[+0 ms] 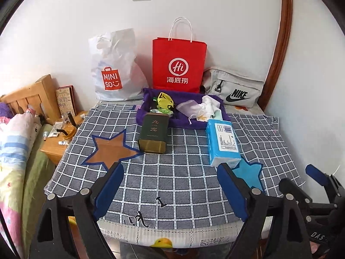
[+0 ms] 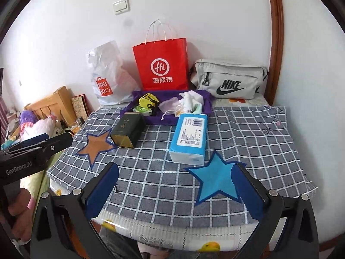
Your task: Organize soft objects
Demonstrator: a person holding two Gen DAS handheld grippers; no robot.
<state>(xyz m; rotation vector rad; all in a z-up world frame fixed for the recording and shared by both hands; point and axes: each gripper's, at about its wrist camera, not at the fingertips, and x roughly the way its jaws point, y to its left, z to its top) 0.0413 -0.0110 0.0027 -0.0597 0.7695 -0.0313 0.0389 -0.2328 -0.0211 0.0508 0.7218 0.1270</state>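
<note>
A purple fabric tray (image 1: 146, 116) (image 2: 133, 105) at the back of the checked cloth holds soft items: a yellow-green pouch (image 1: 165, 102) (image 2: 147, 101), a lilac drawstring bag (image 1: 189, 108) (image 2: 169, 105) and white cloths (image 1: 210, 104) (image 2: 189, 100). A blue tissue pack (image 1: 223, 142) (image 2: 189, 139) and a dark green tin (image 1: 154, 132) (image 2: 127, 131) lie in front of it. My left gripper (image 1: 170, 172) is open and empty over the near cloth. My right gripper (image 2: 175, 172) is open and empty, by the blue star patch (image 2: 213, 179).
A Miniso plastic bag (image 1: 114, 71), a red paper bag (image 1: 177, 64) and a grey Nike bag (image 1: 235, 89) stand against the wall. A brown star patch (image 1: 110, 149) lies at left. A bedside table (image 1: 54, 144) and bed are at far left.
</note>
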